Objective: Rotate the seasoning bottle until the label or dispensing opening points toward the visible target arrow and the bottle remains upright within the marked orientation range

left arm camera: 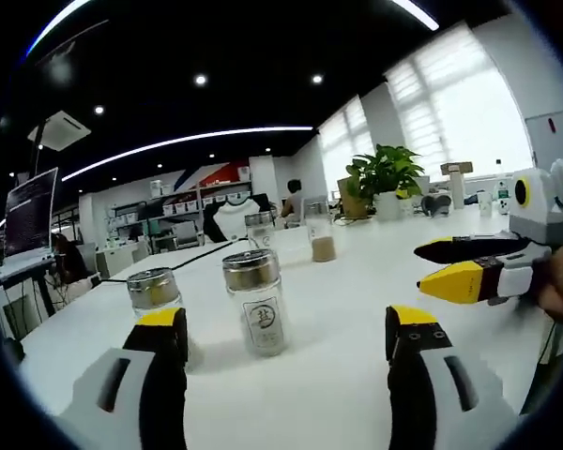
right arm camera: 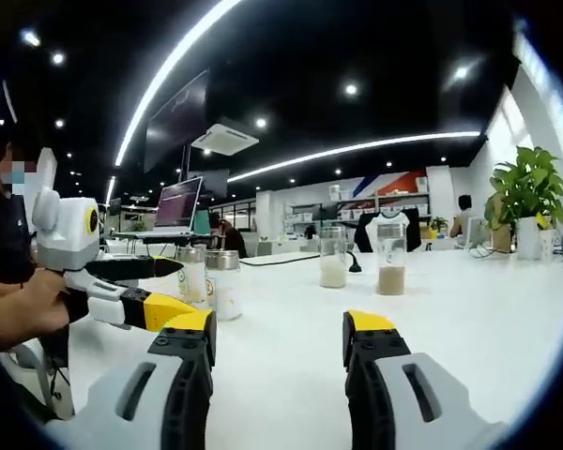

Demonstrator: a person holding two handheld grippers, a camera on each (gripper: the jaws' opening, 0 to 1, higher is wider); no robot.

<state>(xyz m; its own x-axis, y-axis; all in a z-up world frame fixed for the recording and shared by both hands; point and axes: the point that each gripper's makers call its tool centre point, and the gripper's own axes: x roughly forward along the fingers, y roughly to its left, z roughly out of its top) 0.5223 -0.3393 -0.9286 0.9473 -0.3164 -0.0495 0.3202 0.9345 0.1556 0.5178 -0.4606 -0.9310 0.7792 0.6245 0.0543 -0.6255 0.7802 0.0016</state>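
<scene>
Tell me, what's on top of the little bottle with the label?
A shiny metal cap sits on the seasoning bottle. Any dispensing holes are hidden from this low angle, and what's inside the glass is too unclear to tell.

We see both views low over the white table (left arm camera: 357,309); facing inward from opposite ends; sharing nearby jars (left arm camera: 255,302).

Upright metal-capped seasoning bottle (left arm camera: 256,300), label forward

Bright window (left arm camera: 469,103) glare, dark ceiling with strip lights — edges fisheye-bent, softly blurred.
</scene>
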